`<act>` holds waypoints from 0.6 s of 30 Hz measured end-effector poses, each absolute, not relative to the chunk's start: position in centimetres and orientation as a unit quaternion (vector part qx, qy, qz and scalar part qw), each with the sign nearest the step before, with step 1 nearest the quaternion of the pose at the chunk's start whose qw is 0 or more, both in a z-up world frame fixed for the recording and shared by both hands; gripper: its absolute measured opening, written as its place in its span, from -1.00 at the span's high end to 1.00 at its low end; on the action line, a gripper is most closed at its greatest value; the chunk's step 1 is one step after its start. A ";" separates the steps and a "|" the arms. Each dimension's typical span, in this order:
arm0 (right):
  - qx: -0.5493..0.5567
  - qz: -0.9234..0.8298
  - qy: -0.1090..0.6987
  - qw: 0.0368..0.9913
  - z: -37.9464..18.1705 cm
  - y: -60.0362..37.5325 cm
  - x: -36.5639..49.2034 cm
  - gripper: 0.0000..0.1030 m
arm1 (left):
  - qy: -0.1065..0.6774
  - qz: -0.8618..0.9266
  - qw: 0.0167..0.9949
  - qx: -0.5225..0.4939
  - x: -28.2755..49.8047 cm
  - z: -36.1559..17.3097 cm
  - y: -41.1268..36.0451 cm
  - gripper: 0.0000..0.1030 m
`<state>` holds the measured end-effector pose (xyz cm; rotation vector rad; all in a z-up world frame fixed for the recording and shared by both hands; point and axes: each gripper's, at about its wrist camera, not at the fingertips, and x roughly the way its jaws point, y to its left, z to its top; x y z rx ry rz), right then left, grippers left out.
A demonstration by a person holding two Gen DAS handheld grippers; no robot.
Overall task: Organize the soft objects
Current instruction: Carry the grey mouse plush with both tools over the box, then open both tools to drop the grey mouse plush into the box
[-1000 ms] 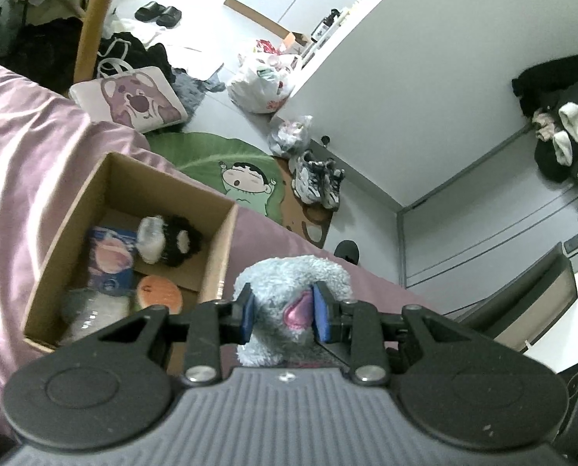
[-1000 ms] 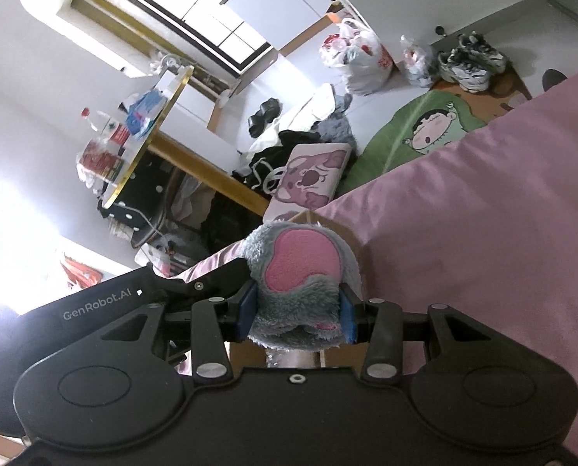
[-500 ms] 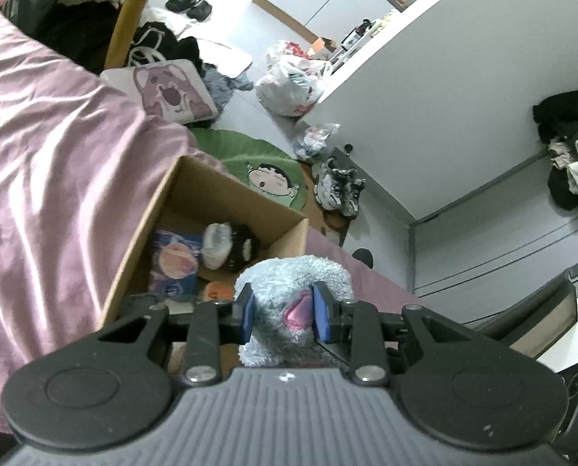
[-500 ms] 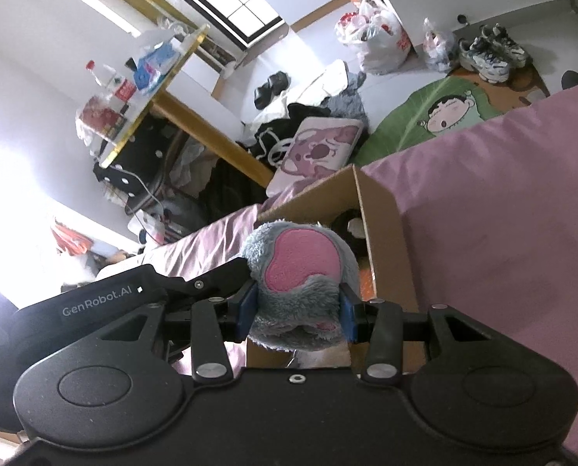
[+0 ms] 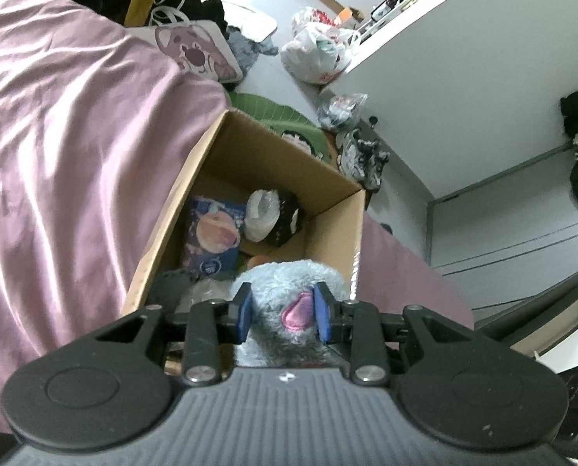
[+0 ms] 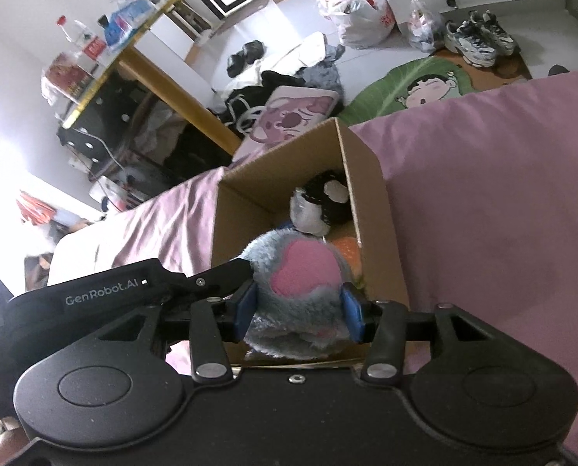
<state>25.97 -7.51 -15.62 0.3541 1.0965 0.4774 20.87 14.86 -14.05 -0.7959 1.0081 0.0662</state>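
1. The left gripper (image 5: 283, 312) is closed on the fluffy grey-blue plush toy with pink patches (image 5: 289, 283); both blue pads press into its fur.
2. The right gripper (image 6: 298, 305) is also clamped on the same plush toy (image 6: 296, 268), with a large pink patch facing the camera.
3. The toy is held above the near edge of the open brown cardboard box (image 5: 250, 155), which stands on the pink satin bed sheet (image 5: 56, 136).
4. Inside the box lie a black and white plush (image 5: 273, 215), a blue printed packet (image 5: 215, 233) and an orange soft item (image 6: 345, 248).
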 end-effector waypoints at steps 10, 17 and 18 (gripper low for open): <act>0.149 0.216 0.516 0.816 -15.2 -7.5 25.5 0.03 | 0.494 0.040 0.791 -0.359 20.9 -14.6 14.9 0.32; 0.151 0.222 0.509 0.818 -14.0 -8.1 24.9 -0.04 | 0.487 0.052 0.810 -0.323 20.3 -11.9 14.1 -0.22; 0.152 0.222 0.506 0.819 -13.7 -8.4 24.7 -0.08 | 0.484 0.052 0.814 -0.316 20.1 -11.4 13.9 -0.26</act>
